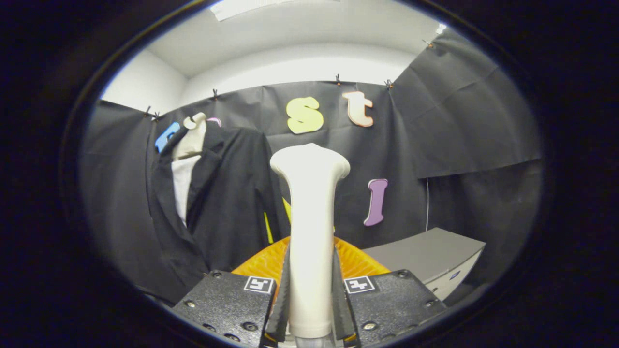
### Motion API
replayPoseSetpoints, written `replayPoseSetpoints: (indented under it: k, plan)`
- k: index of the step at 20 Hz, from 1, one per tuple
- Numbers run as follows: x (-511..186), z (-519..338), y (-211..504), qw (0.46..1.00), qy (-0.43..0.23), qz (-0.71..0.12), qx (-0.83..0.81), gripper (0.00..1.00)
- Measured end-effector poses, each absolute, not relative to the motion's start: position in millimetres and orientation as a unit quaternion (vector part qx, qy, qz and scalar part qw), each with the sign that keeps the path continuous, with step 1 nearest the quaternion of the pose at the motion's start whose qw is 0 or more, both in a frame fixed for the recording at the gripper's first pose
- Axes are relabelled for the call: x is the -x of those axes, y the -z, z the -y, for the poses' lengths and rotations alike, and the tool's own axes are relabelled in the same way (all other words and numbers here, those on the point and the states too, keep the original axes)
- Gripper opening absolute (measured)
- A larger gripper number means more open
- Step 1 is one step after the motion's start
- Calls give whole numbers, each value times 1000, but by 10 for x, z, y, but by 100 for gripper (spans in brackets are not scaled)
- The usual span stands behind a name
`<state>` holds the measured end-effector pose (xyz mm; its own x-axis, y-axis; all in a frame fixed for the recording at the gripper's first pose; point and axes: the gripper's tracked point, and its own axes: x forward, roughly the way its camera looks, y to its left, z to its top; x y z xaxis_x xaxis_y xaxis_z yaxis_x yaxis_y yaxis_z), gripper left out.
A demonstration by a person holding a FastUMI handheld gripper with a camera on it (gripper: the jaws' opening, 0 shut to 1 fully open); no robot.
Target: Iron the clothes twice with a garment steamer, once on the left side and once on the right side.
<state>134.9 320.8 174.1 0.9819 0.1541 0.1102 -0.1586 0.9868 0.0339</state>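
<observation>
The cream-white plastic garment steamer [310,232] stands upright between the two fingers of the gripper [310,309], its long smooth handle rising straight up from them and flaring into a wide, flat-topped head well above the fingertips. Both fingers [282,299] press against the handle, one on each side, so the claw is clenched on the steamer with no gap visible on either flank.

Just behind the handle, low down and partly hidden by it, lies a ribbed orange plastic dish-like object [263,263] (its exact form is hard to make out, since the steamer and the gripper body cover most of it).

Beyond the fingers and off to the left hangs the black jacket [227,203], draped over a pale cream mannequin neck [192,137] with a strip of white shirt front [182,186] showing between the open lapels. The jacket hangs against the black cloth wall [459,121] of the booth, and the steamer head is apart from it, not touching the fabric.

To the right, beyond the fingers, a grey flat-topped box-like cabinet [425,253] sits near the cloth wall, with a thin pale cord [427,203] running down the cloth just above it.
</observation>
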Motion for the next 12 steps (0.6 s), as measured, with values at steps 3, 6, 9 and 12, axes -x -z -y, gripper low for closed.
replayPoseSetpoints:
  k: [3,6,9,12]
  plan:
    - [-1151,-3577,-1988,992,-80,92,-20,40]
    - [-1073,-3847,-2205,990,-86,116,4,40]
    - [-1081,-4084,-2375,986,-99,136,9,40]
    - [-1187,-4270,-2347,983,-122,139,13,39]
